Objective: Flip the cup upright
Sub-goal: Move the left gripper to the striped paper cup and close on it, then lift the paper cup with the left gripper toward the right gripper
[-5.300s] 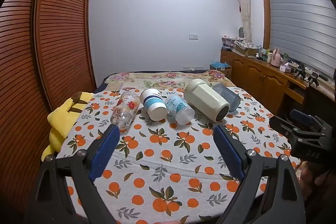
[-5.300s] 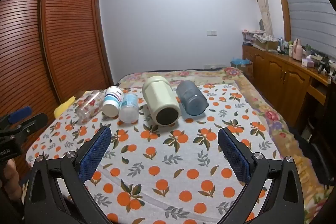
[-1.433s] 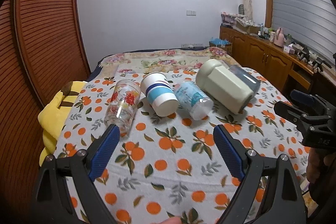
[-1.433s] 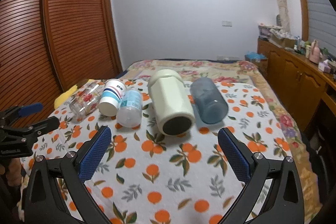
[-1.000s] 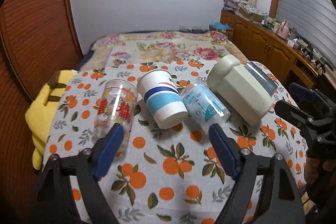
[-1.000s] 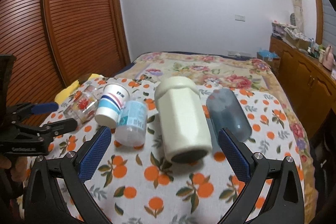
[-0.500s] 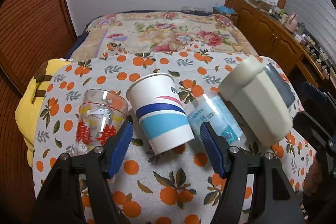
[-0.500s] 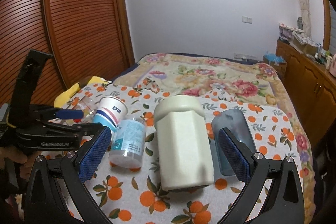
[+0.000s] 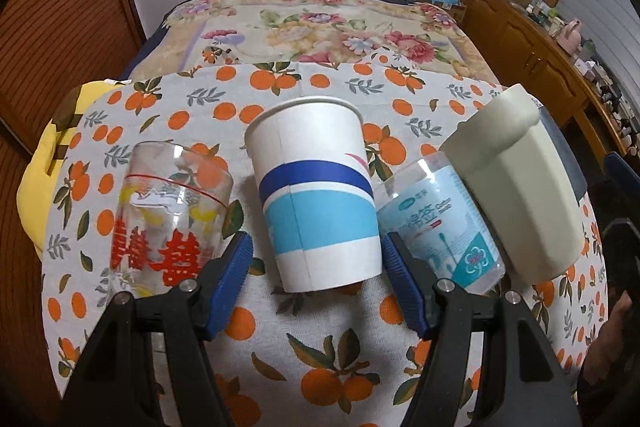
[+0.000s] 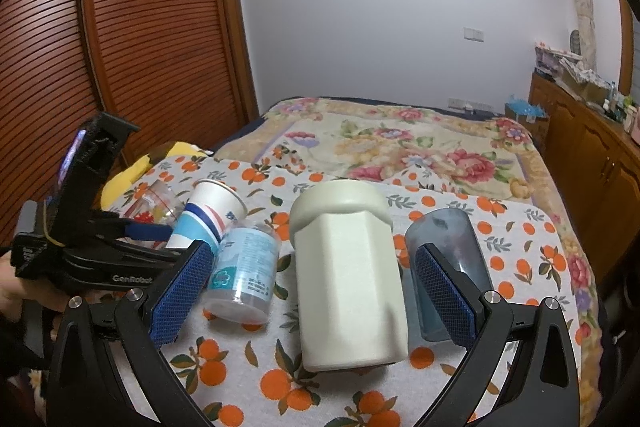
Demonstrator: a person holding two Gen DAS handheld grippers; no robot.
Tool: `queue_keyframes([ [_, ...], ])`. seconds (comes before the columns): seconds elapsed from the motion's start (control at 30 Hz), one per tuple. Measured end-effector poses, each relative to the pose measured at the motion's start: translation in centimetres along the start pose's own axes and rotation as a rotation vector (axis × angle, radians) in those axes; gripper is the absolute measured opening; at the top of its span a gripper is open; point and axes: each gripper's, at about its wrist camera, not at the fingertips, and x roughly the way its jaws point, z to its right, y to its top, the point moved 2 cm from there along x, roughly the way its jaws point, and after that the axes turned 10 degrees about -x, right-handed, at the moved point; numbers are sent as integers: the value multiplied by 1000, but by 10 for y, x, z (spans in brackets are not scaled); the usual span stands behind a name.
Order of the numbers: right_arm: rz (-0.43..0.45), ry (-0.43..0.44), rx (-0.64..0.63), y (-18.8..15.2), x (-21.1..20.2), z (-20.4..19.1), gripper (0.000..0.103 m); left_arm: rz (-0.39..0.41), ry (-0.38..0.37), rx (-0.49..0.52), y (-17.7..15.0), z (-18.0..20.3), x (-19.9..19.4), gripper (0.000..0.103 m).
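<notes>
A bed with a flowered quilt carries an orange-print cloth, and five containers lie on their sides in a row across that cloth. Taking the cream jar as landmark: it is the biggest piece, its rounded end pointing toward the far wall, and it lies between the pads of the right hand-held gripper, whose jaws stand wide apart with clear space on both sides of the jar. Just to the right of the cream jar, and partly behind the right pad, lies a blue-grey tumbler. At the jar's left side, touching or nearly touching it, lies a clear plastic jar with a light blue label. Further left of the cream jar lies the paper cup, white with dark and light blue bands, its rim toward the far wall and its base toward the camera. The left hand-held gripper has its jaws apart, one pad on each side of the cup's base end, close beside it; whether either touches the cup cannot be told. Furthest left of the cream jar lies a clear glass with red characters, pressed up by the left pad, and beyond it a yellow plush toy sits at the cloth's edge.
</notes>
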Motion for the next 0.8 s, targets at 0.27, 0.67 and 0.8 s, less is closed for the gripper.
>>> queue_keyframes([
  [0.27, -3, -3, 1, -2, -4, -1, 103, 28, -11, 2, -4, -2, -1, 54],
  [0.67, 17, -51, 13, -12, -36, 0, 103, 130, -61, 13, -20, 1, -49, 52],
  [0.8, 29, -77, 12, -19, -54, -3, 103, 157, -93, 29, -35, 7, -69, 52],
])
